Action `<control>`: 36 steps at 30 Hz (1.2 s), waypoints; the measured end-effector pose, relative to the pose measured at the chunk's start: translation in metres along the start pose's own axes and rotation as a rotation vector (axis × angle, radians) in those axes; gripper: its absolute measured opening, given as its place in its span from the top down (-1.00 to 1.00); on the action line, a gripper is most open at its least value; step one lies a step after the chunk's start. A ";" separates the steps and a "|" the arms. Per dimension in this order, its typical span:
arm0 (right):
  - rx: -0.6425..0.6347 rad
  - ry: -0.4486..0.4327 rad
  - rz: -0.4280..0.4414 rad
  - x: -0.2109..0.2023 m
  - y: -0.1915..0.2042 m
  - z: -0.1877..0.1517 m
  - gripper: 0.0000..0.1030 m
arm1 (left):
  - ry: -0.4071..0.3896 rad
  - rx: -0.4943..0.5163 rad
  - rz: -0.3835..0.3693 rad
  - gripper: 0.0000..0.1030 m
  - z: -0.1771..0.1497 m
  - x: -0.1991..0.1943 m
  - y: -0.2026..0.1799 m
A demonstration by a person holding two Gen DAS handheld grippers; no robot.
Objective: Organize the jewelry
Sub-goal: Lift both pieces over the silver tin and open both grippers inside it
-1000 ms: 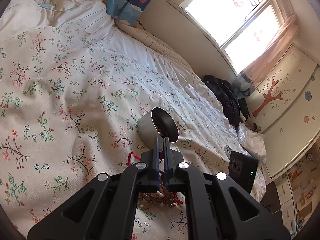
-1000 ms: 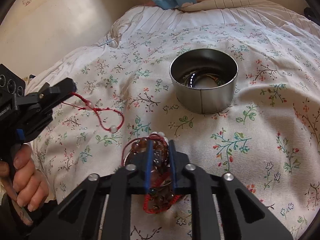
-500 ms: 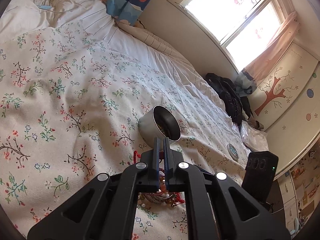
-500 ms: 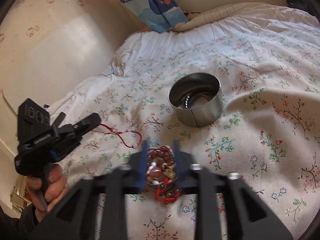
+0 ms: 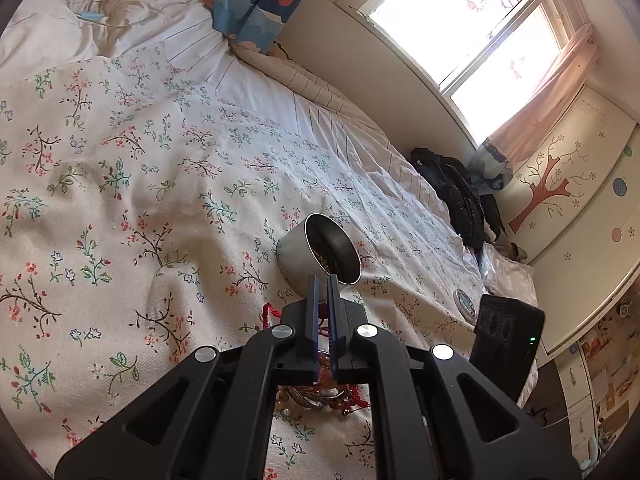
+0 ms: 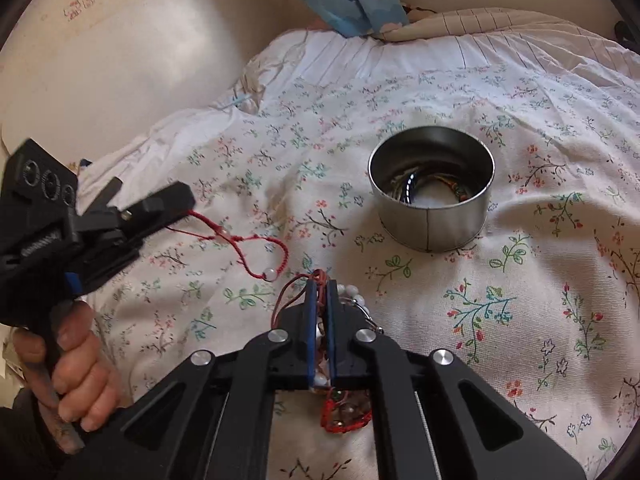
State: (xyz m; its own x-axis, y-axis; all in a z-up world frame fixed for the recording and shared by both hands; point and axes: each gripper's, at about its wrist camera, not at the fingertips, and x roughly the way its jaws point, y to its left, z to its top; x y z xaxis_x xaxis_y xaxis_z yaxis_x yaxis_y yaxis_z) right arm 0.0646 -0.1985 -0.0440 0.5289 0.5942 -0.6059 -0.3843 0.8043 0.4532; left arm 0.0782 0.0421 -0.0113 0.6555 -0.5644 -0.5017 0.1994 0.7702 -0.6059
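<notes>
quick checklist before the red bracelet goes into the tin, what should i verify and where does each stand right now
1. Left gripper holds the red cord bracelet: ok, the cord runs out of its shut tips and hangs in a loop.
2. Bracelet free of the jewelry pile: cannot tell, the loop's lower bead sits close to the pile's brown cord.
3. Metal tin upright with its mouth open: ok.
4. Room in the tin: ok, a few bracelets lie at the bottom.
5. Right gripper out of the path: not ok, it is shut on pile strands between the bracelet and the tin.
</notes>
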 end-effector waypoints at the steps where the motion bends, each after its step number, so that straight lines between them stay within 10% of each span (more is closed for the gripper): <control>1: 0.007 -0.025 0.013 -0.008 0.002 0.001 0.89 | 0.000 0.000 -0.002 0.93 0.000 0.000 0.000; 16: 0.138 -0.304 0.040 -0.075 -0.018 0.012 0.89 | -0.027 0.112 -0.026 0.93 0.007 0.012 -0.039; 36: 0.223 -0.355 0.030 -0.045 -0.057 0.052 0.89 | -0.010 0.123 -0.081 0.93 0.042 0.078 -0.063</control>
State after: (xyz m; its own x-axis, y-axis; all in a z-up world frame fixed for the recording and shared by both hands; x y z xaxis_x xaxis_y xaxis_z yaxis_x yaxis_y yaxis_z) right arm 0.1017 -0.2718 -0.0089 0.7632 0.5465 -0.3448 -0.2508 0.7423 0.6214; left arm 0.1473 -0.0384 0.0139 0.6408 -0.6235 -0.4479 0.3390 0.7532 -0.5637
